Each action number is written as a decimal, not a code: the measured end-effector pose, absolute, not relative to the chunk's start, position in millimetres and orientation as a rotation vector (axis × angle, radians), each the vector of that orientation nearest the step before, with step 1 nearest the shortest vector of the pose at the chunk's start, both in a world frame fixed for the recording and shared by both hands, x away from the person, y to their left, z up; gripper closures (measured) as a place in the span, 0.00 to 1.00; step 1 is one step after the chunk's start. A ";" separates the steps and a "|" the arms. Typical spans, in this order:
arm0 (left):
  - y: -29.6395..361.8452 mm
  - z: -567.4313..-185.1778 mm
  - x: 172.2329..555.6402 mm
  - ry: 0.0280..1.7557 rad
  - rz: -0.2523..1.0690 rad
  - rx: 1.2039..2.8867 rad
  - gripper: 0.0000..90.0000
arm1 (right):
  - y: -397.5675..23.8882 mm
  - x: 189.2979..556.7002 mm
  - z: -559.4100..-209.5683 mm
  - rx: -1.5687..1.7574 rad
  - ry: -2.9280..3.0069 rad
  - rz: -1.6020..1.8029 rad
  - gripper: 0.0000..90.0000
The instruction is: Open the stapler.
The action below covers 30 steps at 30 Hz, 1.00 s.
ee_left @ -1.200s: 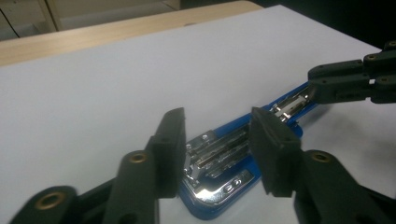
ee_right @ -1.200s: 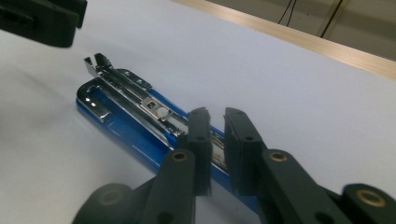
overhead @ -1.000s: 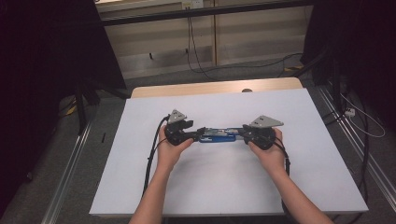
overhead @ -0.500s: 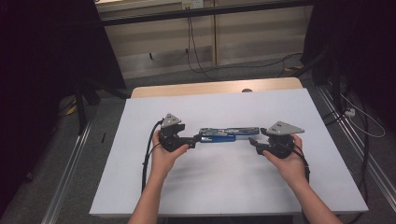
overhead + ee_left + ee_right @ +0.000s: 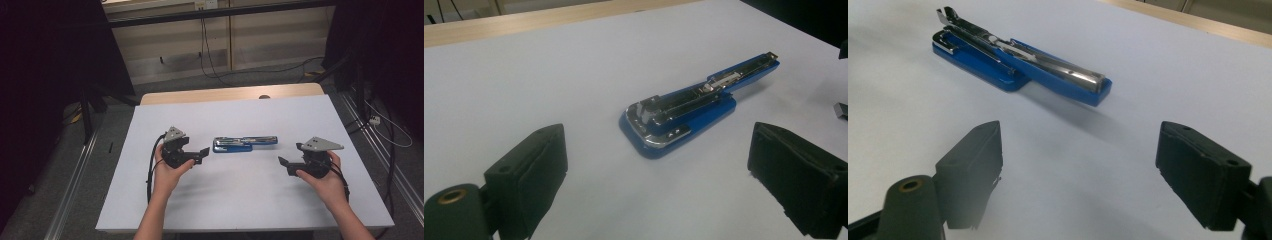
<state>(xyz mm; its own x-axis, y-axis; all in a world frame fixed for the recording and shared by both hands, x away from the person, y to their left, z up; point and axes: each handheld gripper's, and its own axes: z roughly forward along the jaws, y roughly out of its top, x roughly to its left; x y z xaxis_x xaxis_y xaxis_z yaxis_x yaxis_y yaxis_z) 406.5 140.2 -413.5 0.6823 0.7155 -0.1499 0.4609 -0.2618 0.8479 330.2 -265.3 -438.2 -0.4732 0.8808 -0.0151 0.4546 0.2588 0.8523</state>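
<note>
White matte sheet (image 5: 240, 200) is covering a pale wooden tabletop (image 5: 225, 94), whose bare strip is showing along the far edge; dark grey carpet and loose black cables are lying beyond. Blue stapler with chrome metal top and staple channel (image 5: 244, 144) is lying flat on the sheet near the middle, swung fully open into one long low bar, glossy plastic base at one end and shiny steel rail running along it.

Left gripper (image 5: 204, 151), black with a grey three-cornered plate, is sitting in the person's left hand (image 5: 167, 175) just beside the stapler's left end, not touching. Its jaws have just been opening and are standing wide; in the left gripper view the two blocky black rubbery pads (image 5: 531, 175) are flanking bare sheet, stapler lying ahead.

Right gripper (image 5: 283, 163), same build, is resting in the right hand (image 5: 325, 182) well apart from the stapler's right end. Its jaws have also just been opening, now spread wide with nothing between them, stapler lying beyond.
</note>
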 end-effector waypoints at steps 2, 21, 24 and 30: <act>141.5 -413.9 405.6 0.919 0.327 1.910 0.10 | -267.8 330.6 -441.0 1.218 2.036 1.121 0.18; 165.1 -416.0 382.0 0.928 0.369 1.904 0.09 | -286.9 318.7 -442.1 1.239 2.076 1.101 0.27; 165.1 -416.1 382.7 0.925 0.368 1.903 0.09 | -290.9 317.7 -443.7 1.249 2.091 1.100 0.33; 164.1 -416.5 383.8 0.928 0.367 1.903 0.10 | -295.7 314.3 -445.2 1.245 2.110 1.102 0.56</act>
<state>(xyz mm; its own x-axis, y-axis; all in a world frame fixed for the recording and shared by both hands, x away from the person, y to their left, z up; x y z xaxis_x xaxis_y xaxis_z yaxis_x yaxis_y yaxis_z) 383.8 164.1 -416.5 0.6663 0.7346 -0.1280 0.4486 -0.2577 0.8558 314.3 -295.7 -445.2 -0.4903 0.8714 0.0155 0.5107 0.2728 0.8153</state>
